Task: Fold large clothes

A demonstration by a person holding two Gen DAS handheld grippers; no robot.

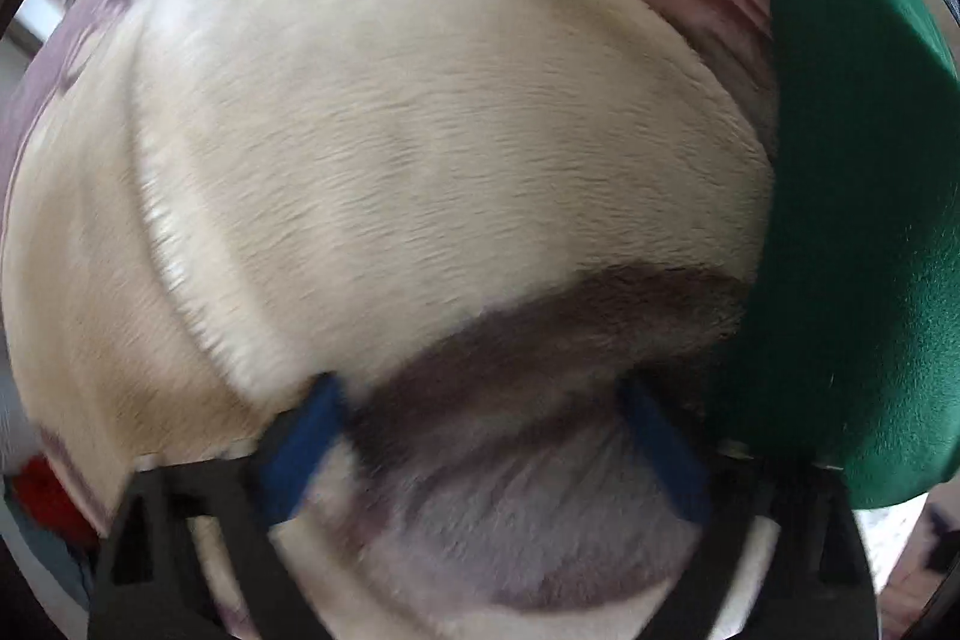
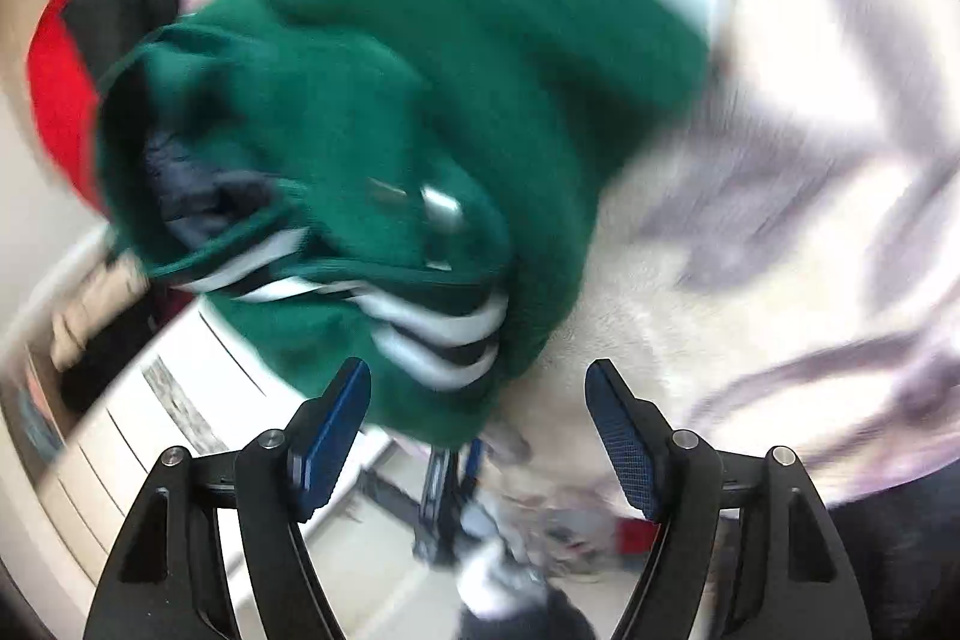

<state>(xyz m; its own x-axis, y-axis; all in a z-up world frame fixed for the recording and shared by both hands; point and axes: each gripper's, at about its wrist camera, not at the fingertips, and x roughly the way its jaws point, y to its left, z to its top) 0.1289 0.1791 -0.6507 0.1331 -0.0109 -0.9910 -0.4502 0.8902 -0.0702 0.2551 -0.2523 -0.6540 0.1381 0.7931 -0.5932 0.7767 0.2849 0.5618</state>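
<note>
Your left gripper (image 1: 480,436) points down at the cream blanket (image 1: 420,130), fingers spread and holding nothing. The green garment (image 2: 384,112) lies bunched in the centre and upper left of the right wrist view, on that blanket, and at the right edge of the left view. Your right gripper (image 2: 477,430) is spread too, apparently empty, though blur hampers this. No neat fold shows; nearly all folding remains.
</note>
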